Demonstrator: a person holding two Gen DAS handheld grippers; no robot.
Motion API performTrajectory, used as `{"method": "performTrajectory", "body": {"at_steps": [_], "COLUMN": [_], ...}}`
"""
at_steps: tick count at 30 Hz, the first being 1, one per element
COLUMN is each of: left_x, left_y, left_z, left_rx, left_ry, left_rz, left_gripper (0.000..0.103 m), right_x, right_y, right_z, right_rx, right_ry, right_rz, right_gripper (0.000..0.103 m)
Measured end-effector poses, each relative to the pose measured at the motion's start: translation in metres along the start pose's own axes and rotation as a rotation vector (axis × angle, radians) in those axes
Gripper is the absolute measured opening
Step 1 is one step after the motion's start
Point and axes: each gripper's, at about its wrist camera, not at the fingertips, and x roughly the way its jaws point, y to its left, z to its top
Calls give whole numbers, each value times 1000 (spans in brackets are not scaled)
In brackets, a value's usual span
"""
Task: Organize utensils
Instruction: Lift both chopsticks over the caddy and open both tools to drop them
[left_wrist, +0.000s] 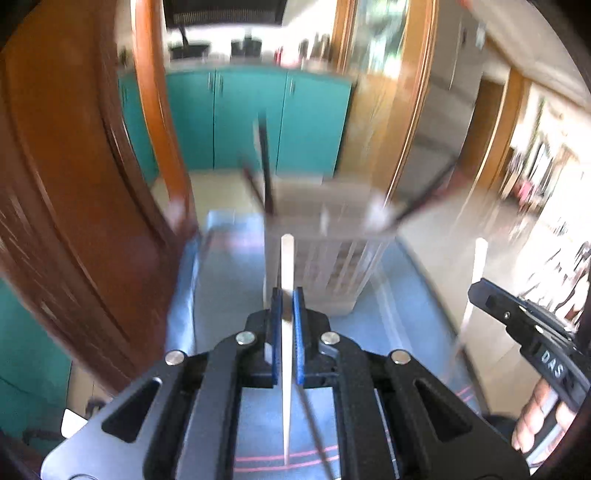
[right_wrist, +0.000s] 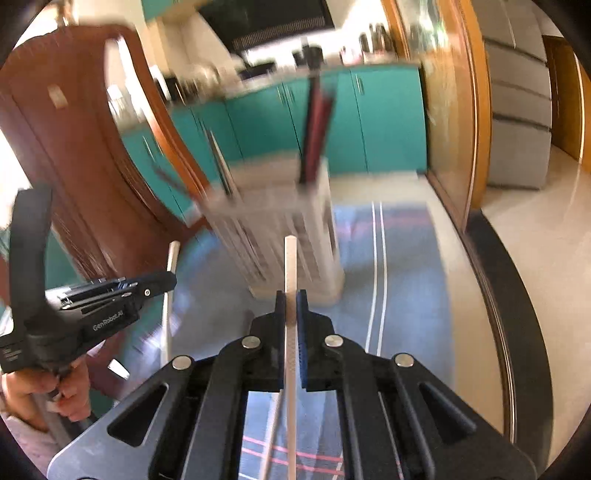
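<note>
My left gripper is shut on a white chopstick that points upward between its blue pads. In the right wrist view, my right gripper is likewise shut on a second white chopstick. Each gripper shows in the other's view: the right gripper at the right edge with its chopstick, the left gripper at the left with its chopstick. A white slatted utensil holder stands just ahead, blurred, with dark chopsticks sticking out of it.
A blue cloth with pink and white lines covers the table. A brown wooden chair back rises at the left. The table's dark rim curves along the right. Teal cabinets stand behind. A thin dark stick lies below my left gripper.
</note>
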Motion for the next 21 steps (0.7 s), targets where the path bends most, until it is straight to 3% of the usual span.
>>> {"method": "performTrajectory", "body": {"at_steps": [3,5,7,9,11,13,16,21], "left_x": [-46,-73,-87,-84,-66,-47,-34,-30], "left_y": [1,1,0,2,6,14,21,29], "left_z": [33,60,76,86,90,92,97,107], "left_rx": [-15,-33,-62,-86,-121,-170,-229,-274], "left_ry": [-152,-312,-433,-491,-480,-451,-430,-486], "left_rz": [-12,-19,1,2,-1,-5,-50,-30], "left_gripper": [7,7,7,7,7,7,7,7], "right_x": [-36,-53,-63,-65,-52,-26,7,40], "right_y": [2,7,13,23,26,25,21,24], "right_z": [38,65,87,102,112,114,109,107], "right_rx": [16,14,17,-3,-24,-28,-13,-46], "right_ry": [-133,-238,-334,-453,-515,-523,-474,-403], "right_rz": [35,45,39,8,-37,-49,-65,-98], "right_gripper": [6,6,6,6,6,6,6,6]}}
